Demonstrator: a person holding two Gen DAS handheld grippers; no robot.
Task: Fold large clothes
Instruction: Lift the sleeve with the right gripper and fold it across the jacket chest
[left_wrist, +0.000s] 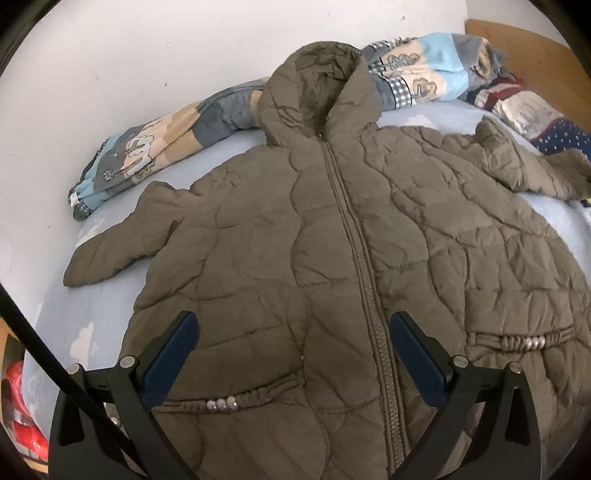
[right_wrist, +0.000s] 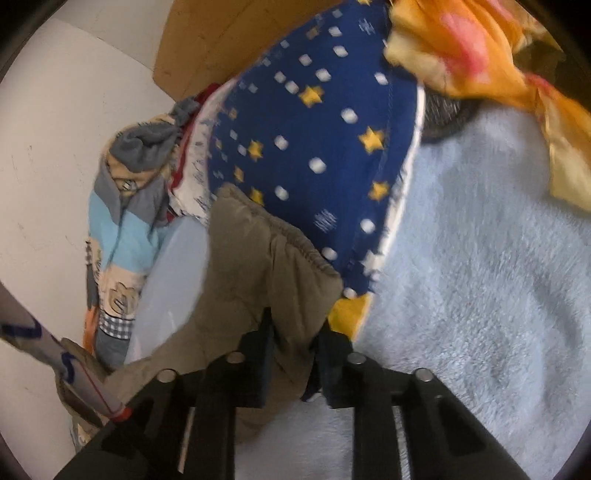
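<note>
From the left wrist camera, an olive-brown quilted hooded jacket (left_wrist: 332, 240) lay front-up and zipped on a pale blue fleece bed cover (left_wrist: 92, 306), its hood toward the white wall (left_wrist: 147, 55) and its hem nearest the camera. The left gripper (left_wrist: 293, 332) hung over the lower front of the jacket with its two blue-padded fingers (left_wrist: 173, 354) spread wide, one on each side of the zip, pinching nothing. One sleeve (left_wrist: 122, 247) lay out to the left on the cover; the other sleeve (left_wrist: 532, 166) reached to the right edge of the view. Behind the hood a patchwork blanket in blue, beige and grey (left_wrist: 147, 147) stretched along the wall. A dark blue dotted cushion (left_wrist: 561, 136) sat at the far right, near a brown wooden headboard (left_wrist: 517, 40). A red object (left_wrist: 22, 417) showed low at the left, beside the bed.

From the right wrist camera, the picture was blurred. The right gripper (right_wrist: 291, 343) had its fingers pressed together on the cuff end of the jacket's sleeve (right_wrist: 258, 258), the elastic cuff lying against the dark blue cushion with yellow stars (right_wrist: 314, 147). The pale blue fleece cover (right_wrist: 480, 277) filled the right side. An orange and yellow cloth (right_wrist: 480, 55) lay at the top right, the patchwork blanket (right_wrist: 118, 229) at the left by the wall (right_wrist: 55, 147), and the wooden headboard (right_wrist: 221, 37) above.
</note>
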